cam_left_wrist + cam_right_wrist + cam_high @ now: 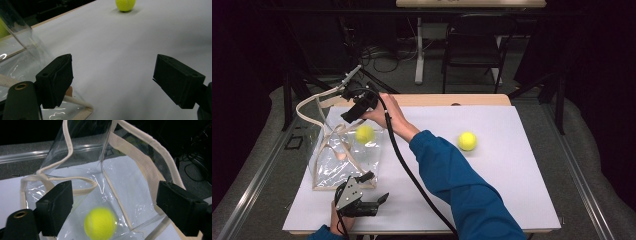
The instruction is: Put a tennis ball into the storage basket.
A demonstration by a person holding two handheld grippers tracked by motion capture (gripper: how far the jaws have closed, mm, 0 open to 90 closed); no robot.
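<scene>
Tennis ball, blurred, sits inside the clear bag at the table's left, free below the right gripper, whose jaws stand apart over the bag's mouth. Left gripper, jaws wide and empty, rests at the bag's near corner. Second ball lies well apart on the white sheet.

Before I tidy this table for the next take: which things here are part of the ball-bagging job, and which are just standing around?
In the job:
- clear bag
- ball in the bag, below the open right gripper
- second ball, loose on the white sheet
- left gripper, open at the bag's near corner

Standing around:
- dark chair
- floor cables
</scene>
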